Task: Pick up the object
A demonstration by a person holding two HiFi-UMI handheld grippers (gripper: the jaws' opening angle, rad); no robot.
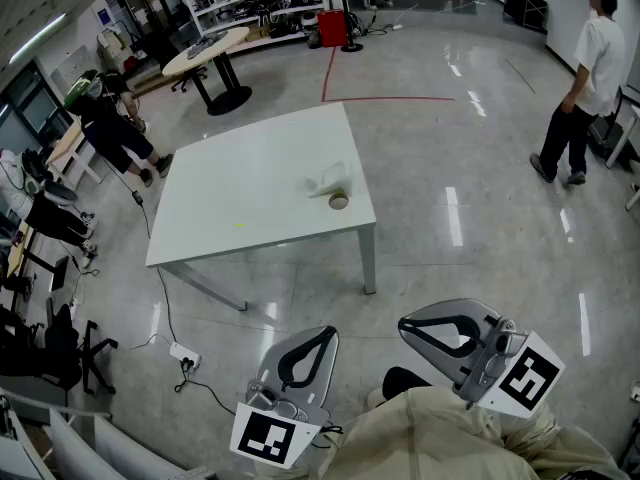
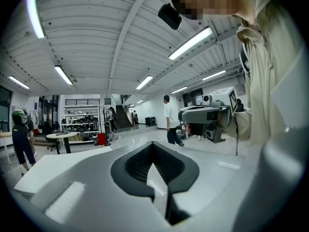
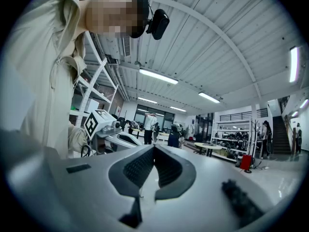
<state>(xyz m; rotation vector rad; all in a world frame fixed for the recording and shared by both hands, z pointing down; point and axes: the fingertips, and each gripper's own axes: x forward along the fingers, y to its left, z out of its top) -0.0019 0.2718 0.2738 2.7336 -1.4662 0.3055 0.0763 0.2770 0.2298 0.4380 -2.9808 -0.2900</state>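
left gripper (image 1: pixel 325 333) and right gripper (image 1: pixel 405 325) both clamped closed on nothing, held near the body, small roll (image 1: pixel 339 202) on white table (image 1: pixel 250 208) well apart

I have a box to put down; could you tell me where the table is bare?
The white table is bare across its left half and far edge. Only the stretch by its right edge is taken: a pale crumpled object with a small ring just in front of it.
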